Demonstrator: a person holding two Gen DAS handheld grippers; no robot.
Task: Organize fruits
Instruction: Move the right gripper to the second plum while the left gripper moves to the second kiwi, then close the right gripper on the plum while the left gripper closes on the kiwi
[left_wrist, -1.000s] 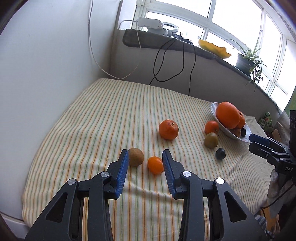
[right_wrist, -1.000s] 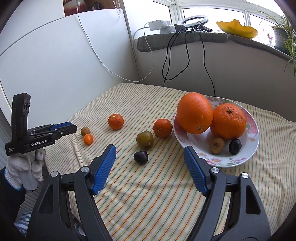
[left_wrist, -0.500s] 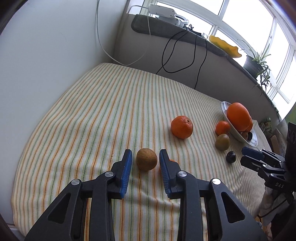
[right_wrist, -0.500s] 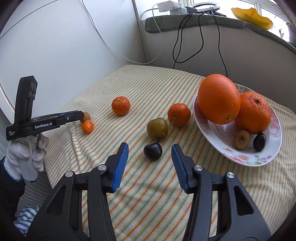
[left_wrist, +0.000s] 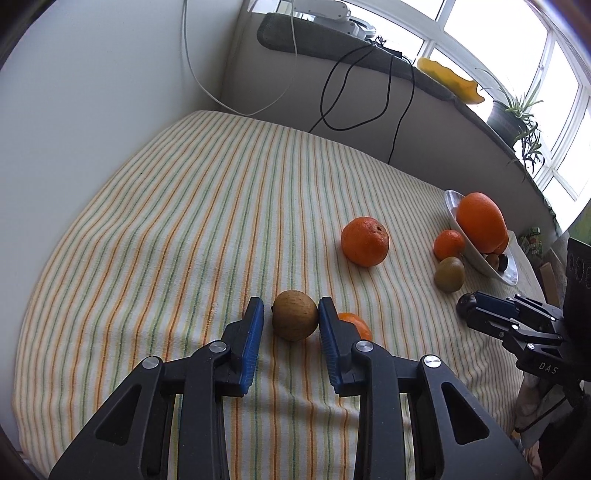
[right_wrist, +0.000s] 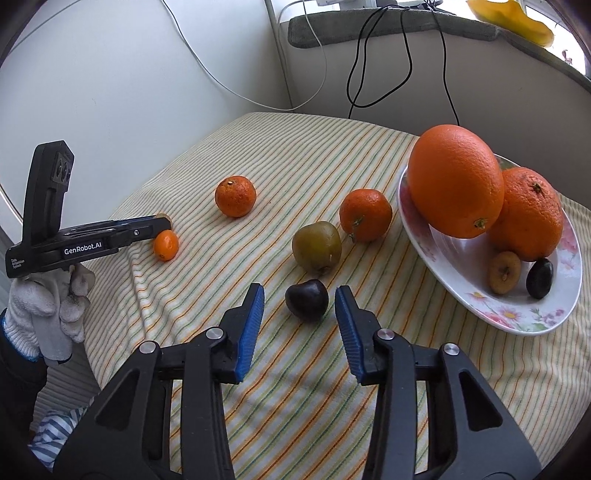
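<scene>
Down at the near edge of the striped cloth (left_wrist: 207, 206), both tools are tipped steeply toward the table. The left gripper (left_wrist: 291, 321) has its blue pads drawn in close on either side of a small brown fruit (left_wrist: 294, 319); the right-hand pad touches its skin and the other stands just beside it, so I can't say for sure it is clamped. A little orange kumquat (left_wrist: 354, 323) lies just beside that right-hand finger, half hidden behind it. A white-gloved hand (right_wrist: 48, 306) grips the left tool from below.

The right gripper (right_wrist: 300, 306) is closing on a dark plum (right_wrist: 306, 300), which sits between the pads with a gap on each side, not yet touched.

Just beyond the plum lies a greenish-brown fruit (right_wrist: 317, 246), with a mandarin (right_wrist: 365, 215) next to it near the plate's rim. Another mandarin (right_wrist: 235, 195) sits alone farther out on the cloth. The flowered plate (right_wrist: 517, 314) on the right holds a large orange (right_wrist: 456, 184), a second orange (right_wrist: 528, 214) leaning against it, a small brown fruit, and a dark one. Cables (right_wrist: 380, 66) hang down the wall behind, from a padded sill (left_wrist: 332, 44) under the window.
</scene>
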